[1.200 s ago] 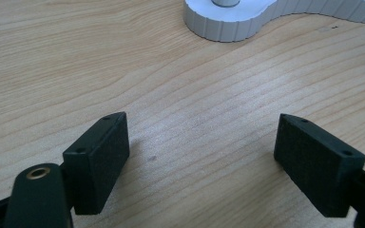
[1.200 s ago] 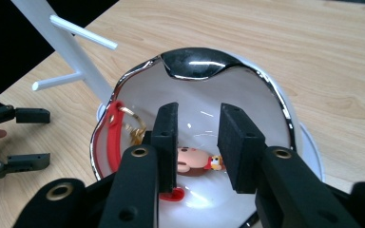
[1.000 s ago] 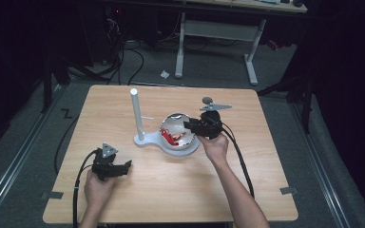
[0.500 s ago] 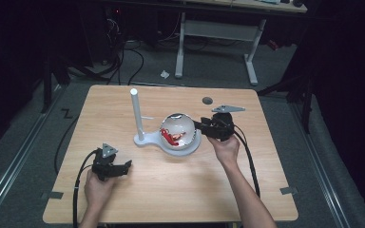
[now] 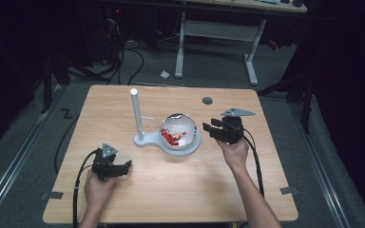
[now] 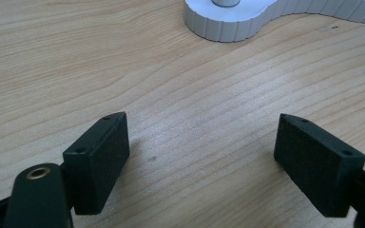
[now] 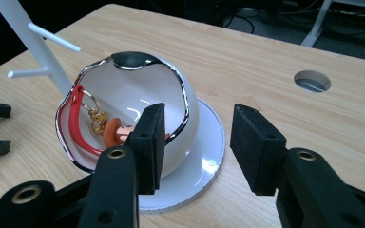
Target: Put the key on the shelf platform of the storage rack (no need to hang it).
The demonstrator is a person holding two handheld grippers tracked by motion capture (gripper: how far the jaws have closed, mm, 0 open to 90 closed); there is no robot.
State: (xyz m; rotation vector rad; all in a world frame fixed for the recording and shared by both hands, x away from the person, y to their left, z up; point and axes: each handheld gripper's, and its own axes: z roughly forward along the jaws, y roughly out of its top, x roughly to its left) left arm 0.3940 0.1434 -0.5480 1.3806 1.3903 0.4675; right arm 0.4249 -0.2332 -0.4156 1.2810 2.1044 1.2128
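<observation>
- A white bowl with a wavy silver rim sits on the round end of a white stand near the middle of the wooden table; a white post rises from the stand's left end
- Inside the bowl lie a red strap, a small gold chain and an orange piece
- The right gripper is held just right of the bowl, jaws apart and holding nothing, one pad close to the bowl's rim
- The left gripper rests low at the near left, jaws wide apart over bare wood, well apart from the stand
- A round hole sits in the tabletop at the far right
</observation>
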